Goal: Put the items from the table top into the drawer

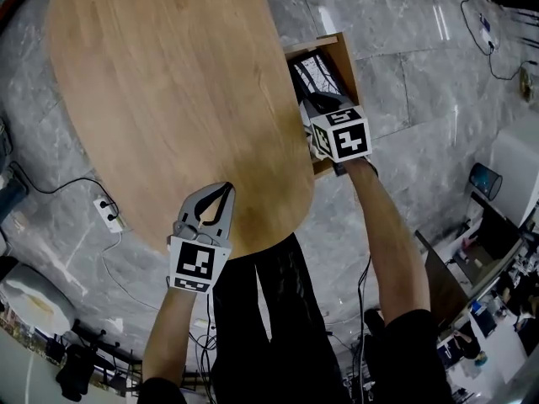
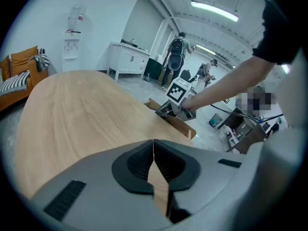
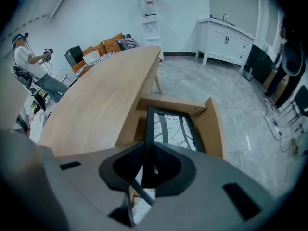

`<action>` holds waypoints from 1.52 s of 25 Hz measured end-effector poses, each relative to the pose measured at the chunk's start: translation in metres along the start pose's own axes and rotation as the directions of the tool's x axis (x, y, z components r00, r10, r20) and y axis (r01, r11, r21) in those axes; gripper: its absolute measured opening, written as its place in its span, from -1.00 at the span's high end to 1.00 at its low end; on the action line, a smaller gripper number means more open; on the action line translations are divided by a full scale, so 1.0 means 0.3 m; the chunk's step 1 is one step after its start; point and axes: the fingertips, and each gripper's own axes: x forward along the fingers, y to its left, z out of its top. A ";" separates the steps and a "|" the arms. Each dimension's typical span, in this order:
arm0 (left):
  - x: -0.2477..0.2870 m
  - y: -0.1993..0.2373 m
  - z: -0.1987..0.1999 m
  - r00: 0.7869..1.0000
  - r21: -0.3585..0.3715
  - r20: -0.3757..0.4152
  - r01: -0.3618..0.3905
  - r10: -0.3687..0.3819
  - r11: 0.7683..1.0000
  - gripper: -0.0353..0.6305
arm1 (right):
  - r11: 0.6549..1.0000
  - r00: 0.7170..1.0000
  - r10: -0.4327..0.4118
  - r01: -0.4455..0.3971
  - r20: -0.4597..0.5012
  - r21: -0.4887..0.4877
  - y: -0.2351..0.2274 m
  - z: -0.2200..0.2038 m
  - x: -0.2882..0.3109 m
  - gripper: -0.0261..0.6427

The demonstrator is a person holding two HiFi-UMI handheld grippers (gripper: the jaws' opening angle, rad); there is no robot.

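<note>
Seen from the head, the oval, light wooden tabletop (image 1: 168, 82) lies bare. The open wooden drawer (image 1: 345, 57) juts out from the tabletop's right edge. In it lies a black-framed rectangular picture with a white-and-black line pattern (image 1: 316, 76). The right hand-held gripper (image 1: 320, 101) reaches over the drawer just off that edge, its marker cube (image 1: 341, 137) facing up. The left hand-held gripper (image 1: 226, 190) hangs over the tabletop's near edge, its jaws pressed together with nothing between them.

From the left gripper view, the left hand-held gripper (image 2: 153, 146) has its dark pads meeting at the tips, and only the tabletop (image 2: 82, 105) shows through the gap behind them. Past the tabletop's far right edge, the right hand-held gripper (image 2: 173, 110) sits at the drawer (image 2: 180, 124) on an outstretched bare arm (image 2: 221, 83). Well beyond the tabletop, people (image 2: 178, 52) stand by a white cabinet (image 2: 127, 59).

From the right gripper view, the right hand-held gripper (image 3: 146, 146) pinches the left rail of the framed picture (image 3: 173, 129), which runs straight into the closed jaws. The picture lies inside the drawer (image 3: 211, 124), just beside the edge of the tabletop (image 3: 106, 95). Something white (image 3: 142, 201) shows through the lower gap of the jaws; what it is cannot be made out. Beyond the tabletop's far end stand an orange sofa (image 3: 110, 43) and a white cabinet (image 3: 226, 40), and a person (image 3: 26, 57) is off to its left.
</note>
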 end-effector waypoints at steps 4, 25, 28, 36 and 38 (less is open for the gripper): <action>-0.006 0.031 -0.005 1.000 -0.018 -0.001 -0.015 0.015 1.000 0.85 | 1.000 0.999 0.005 -0.004 -0.037 0.009 -0.008 -0.017 0.038 0.71; -0.061 0.058 -0.001 0.999 -0.029 0.028 -0.039 0.040 0.999 0.85 | 0.990 0.994 -0.106 0.106 -0.007 0.090 -0.053 -0.003 -0.021 0.67; -0.078 0.049 -0.002 0.998 -0.022 0.037 -0.042 0.043 0.999 0.85 | 0.986 0.987 -0.125 0.113 0.099 0.119 -0.036 0.032 -0.107 0.72; -0.174 0.025 0.088 0.987 -0.021 0.130 -0.089 0.091 0.996 0.85 | 0.993 0.957 -0.113 0.101 0.267 0.058 0.204 0.075 -0.369 0.90; -0.208 0.024 0.134 0.981 -0.023 0.158 -0.109 0.111 0.994 0.85 | 0.995 0.947 -0.095 0.081 0.306 0.059 0.301 0.086 -0.435 0.90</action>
